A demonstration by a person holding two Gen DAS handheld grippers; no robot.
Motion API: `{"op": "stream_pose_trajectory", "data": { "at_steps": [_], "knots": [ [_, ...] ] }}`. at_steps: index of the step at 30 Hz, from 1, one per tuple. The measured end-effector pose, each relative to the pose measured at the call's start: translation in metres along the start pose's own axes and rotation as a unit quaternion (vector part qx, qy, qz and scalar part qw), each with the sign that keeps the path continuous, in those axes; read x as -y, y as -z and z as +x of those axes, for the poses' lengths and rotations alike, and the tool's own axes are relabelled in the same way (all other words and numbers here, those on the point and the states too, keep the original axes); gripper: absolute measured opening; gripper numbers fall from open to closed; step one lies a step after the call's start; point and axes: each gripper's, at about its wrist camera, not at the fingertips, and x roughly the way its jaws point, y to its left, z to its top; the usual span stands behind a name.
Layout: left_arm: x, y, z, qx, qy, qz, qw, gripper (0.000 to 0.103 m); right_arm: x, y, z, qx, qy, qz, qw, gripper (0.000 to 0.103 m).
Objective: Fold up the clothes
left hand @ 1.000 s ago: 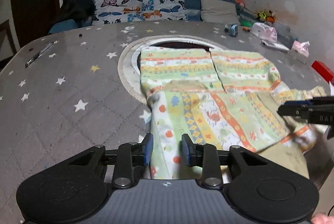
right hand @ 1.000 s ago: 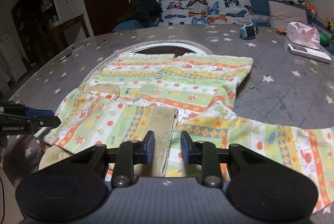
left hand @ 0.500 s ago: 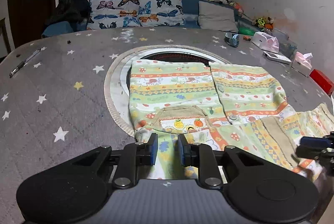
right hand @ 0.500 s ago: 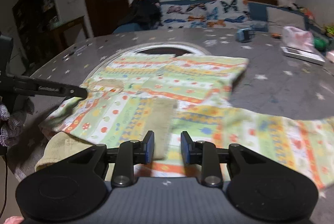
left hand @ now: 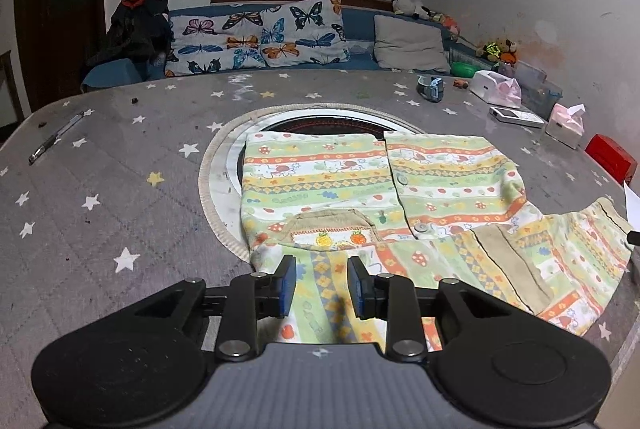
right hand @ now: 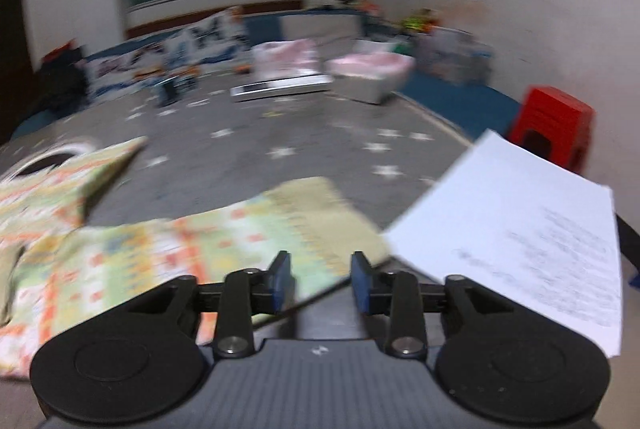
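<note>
One shirt (left hand: 360, 189), collar nearest, sleeves sideways

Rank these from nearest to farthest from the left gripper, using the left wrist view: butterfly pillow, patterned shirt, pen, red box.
From the left gripper:
1. patterned shirt, directly beneath and ahead.
2. pen, far left on the table, and red box, far right: too close to call.
3. butterfly pillow, on the bench behind.

Right-wrist view motion-blurred; sheet of paper (right hand: 520, 229) text illegible
</note>
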Motion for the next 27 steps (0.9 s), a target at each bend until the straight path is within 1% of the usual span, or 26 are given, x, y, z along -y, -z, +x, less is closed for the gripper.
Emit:
{"op": "stream_pose_trajectory", "data": {
  "at_steps": [4,10,12,13,14,15,17,19,22,25,27],
  "knots": [
    [0.001,0.003,0.001,-0.007,-0.005,0.002,1.0000,0.031,0.014,0.000,0.012,-0.002,0.012,0.017,1.000,0.037],
    [-0.003,0.007,0.002,-0.013,-0.012,-0.005,0.9998,0.032,0.008,0.002,0.017,0.004,0.012,0.023,1.000,0.036],
    [-0.005,0.008,0.002,-0.014,-0.015,-0.007,0.9998,0.035,0.007,0.002,0.018,0.007,0.009,0.025,1.000,0.022],
    [-0.006,0.009,0.001,-0.014,-0.017,-0.007,0.9997,0.035,0.007,0.001,0.018,0.009,0.005,0.027,1.000,0.018],
    [-0.007,0.010,0.001,-0.014,-0.018,-0.008,0.9997,0.035,0.007,0.001,0.017,0.011,0.003,0.030,0.999,0.011],
    [-0.008,0.010,0.000,-0.014,-0.019,-0.008,0.9997,0.035,0.006,0.000,0.015,0.013,0.001,0.032,0.999,0.007],
    [-0.010,0.011,-0.003,-0.012,-0.023,-0.008,0.9996,0.035,0.004,-0.002,0.009,0.022,-0.005,0.038,0.999,0.005],
    [-0.011,0.011,-0.005,-0.009,-0.027,-0.008,0.9996,0.037,-0.001,-0.008,-0.003,0.036,-0.031,0.042,0.998,0.005],
    [-0.011,0.012,-0.008,-0.005,-0.030,-0.005,0.9995,0.040,-0.019,-0.021,-0.025,0.056,-0.086,0.032,0.994,0.005],
    [-0.011,0.014,-0.010,-0.002,-0.031,-0.006,0.9995,0.043,-0.051,-0.037,-0.047,0.074,-0.160,0.004,0.984,0.005],
    [-0.012,0.016,-0.012,-0.001,-0.030,-0.008,0.9995,0.043,-0.075,-0.046,-0.056,0.078,-0.207,-0.017,0.975,0.005]
  ]
}}
